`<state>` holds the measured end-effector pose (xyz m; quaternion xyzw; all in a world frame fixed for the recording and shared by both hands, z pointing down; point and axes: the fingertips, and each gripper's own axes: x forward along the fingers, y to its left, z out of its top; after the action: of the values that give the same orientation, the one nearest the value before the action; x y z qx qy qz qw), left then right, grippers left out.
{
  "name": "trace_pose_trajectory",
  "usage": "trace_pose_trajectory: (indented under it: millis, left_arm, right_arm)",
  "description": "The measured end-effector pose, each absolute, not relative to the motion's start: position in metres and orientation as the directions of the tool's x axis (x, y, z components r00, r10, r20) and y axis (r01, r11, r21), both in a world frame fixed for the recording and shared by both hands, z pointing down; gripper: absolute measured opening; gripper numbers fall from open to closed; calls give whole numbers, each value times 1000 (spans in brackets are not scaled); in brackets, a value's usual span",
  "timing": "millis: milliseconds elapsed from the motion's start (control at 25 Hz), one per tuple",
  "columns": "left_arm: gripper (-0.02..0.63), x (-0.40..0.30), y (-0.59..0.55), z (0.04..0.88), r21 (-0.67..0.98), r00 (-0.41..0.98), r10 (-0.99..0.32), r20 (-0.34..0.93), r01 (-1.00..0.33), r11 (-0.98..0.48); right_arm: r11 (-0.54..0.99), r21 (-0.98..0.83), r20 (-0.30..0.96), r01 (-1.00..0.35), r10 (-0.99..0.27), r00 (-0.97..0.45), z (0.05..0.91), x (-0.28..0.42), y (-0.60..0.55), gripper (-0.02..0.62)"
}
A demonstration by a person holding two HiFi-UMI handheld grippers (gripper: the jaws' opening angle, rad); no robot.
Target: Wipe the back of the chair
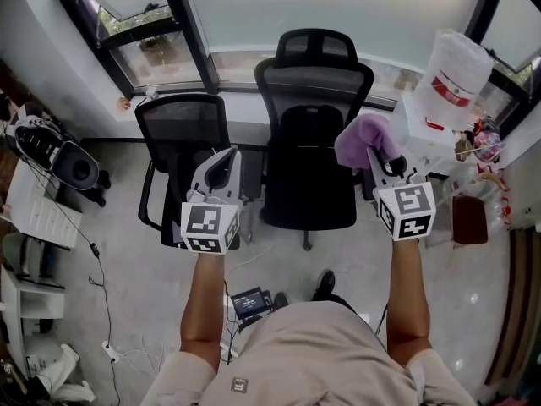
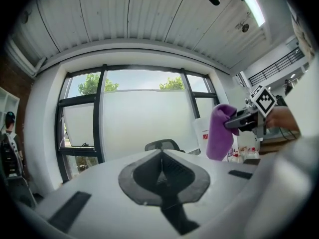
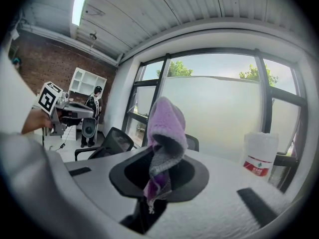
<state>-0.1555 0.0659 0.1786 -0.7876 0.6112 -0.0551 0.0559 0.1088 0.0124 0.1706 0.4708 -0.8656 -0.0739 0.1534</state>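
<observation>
Tall black-framed windows [image 1: 254, 15] run along the far wall above a pale grey tiled floor [image 1: 127, 294]. Against them stands the black high-backed mesh office chair with a headrest [image 1: 308, 142], straight ahead of the person and facing them, so its back is turned to the glass. A smaller black mesh armchair [image 1: 182, 155] stands just beside it on the left, and a tall white plastic container with a red label [image 1: 448, 83] stands to the right.

The left gripper [image 1: 225, 161] is held out in front of the smaller chair. Its fingers [image 2: 174, 164] are closed together with nothing between them, and the headrest of the high-backed chair shows beyond them.

The right gripper [image 1: 382, 159] is held out at the right side of the high-backed chair's backrest. Its fingers [image 3: 192, 176] are clamped on a fluffy purple cloth [image 3: 166, 128], which bunches up above them and trails a thin end down between them. In the head view the cloth overlaps the backrest's right edge; whether it touches the mesh cannot be told. In the left gripper view it hangs in the air in front of the white container.
</observation>
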Motion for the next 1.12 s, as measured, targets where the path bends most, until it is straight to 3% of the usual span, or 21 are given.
trace_pose_trajectory:
  millis: [680,1120]
  left_arm:
    - [8,-96,-22,193,-195,87,-995,41,-976,-93]
    - [9,-91,-63,201,-265,90,-995,52,-959,-101]
  right_arm:
    - [686,239,203,-687,-727,-656,193,149,-102,52]
    - [695,227,219,-682,-719,-659,209,156,-131,52]
